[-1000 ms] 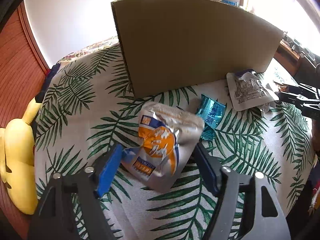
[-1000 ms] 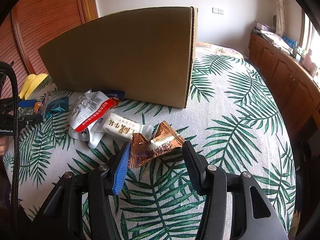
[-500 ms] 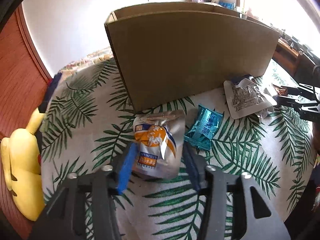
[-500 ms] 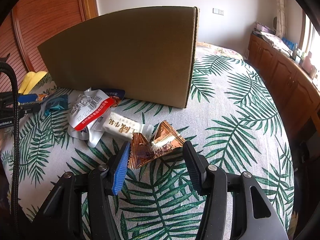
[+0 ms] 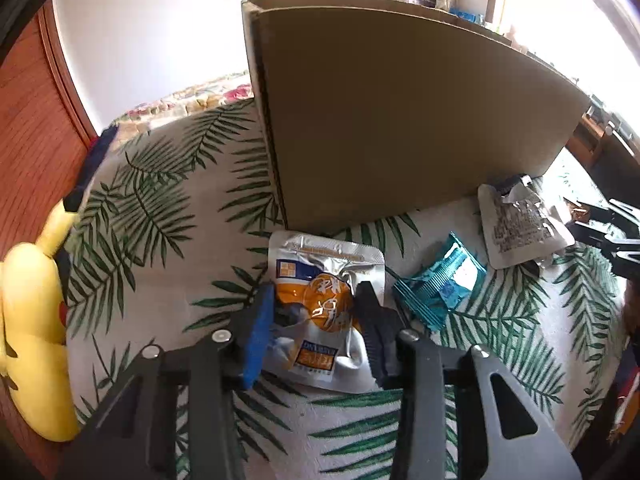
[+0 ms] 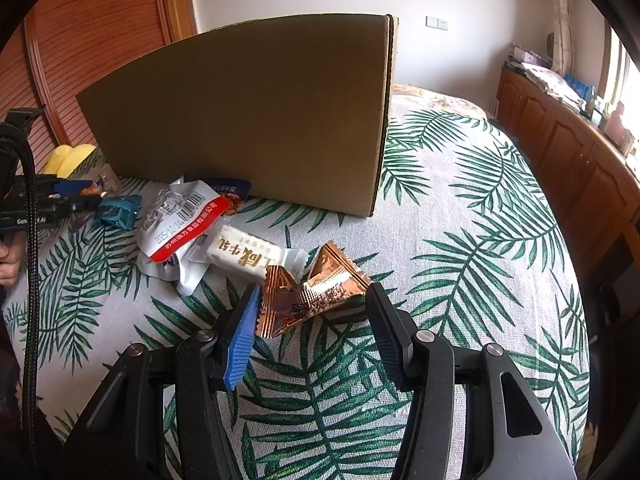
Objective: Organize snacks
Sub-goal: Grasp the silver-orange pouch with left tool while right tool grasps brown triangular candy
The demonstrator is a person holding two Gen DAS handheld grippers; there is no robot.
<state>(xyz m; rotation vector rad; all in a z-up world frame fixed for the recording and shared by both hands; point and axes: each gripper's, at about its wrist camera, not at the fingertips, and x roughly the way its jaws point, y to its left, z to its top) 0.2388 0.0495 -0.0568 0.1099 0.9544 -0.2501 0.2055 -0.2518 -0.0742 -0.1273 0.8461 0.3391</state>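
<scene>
A silver and orange snack pouch lies on the palm-leaf cloth, just in front of a tall cardboard box. My left gripper is closing on the pouch; its pads press the lower half, which buckles between them. A crumpled copper wrapper spans the gap of my right gripper, touching both pads and bent in the middle. The right gripper also shows at the right edge of the left wrist view. The box's inside is hidden.
A teal wrapper, a white pouch with a red band and a white candy bar lie along the box's front. A yellow plush toy sits at the left edge. Wooden cabinets stand beyond the right side.
The left gripper's jaws have closed in from wide apart onto the silver and orange pouch, which now crumples. The left view has shifted nearer the box corner. The right gripper has not moved.
</scene>
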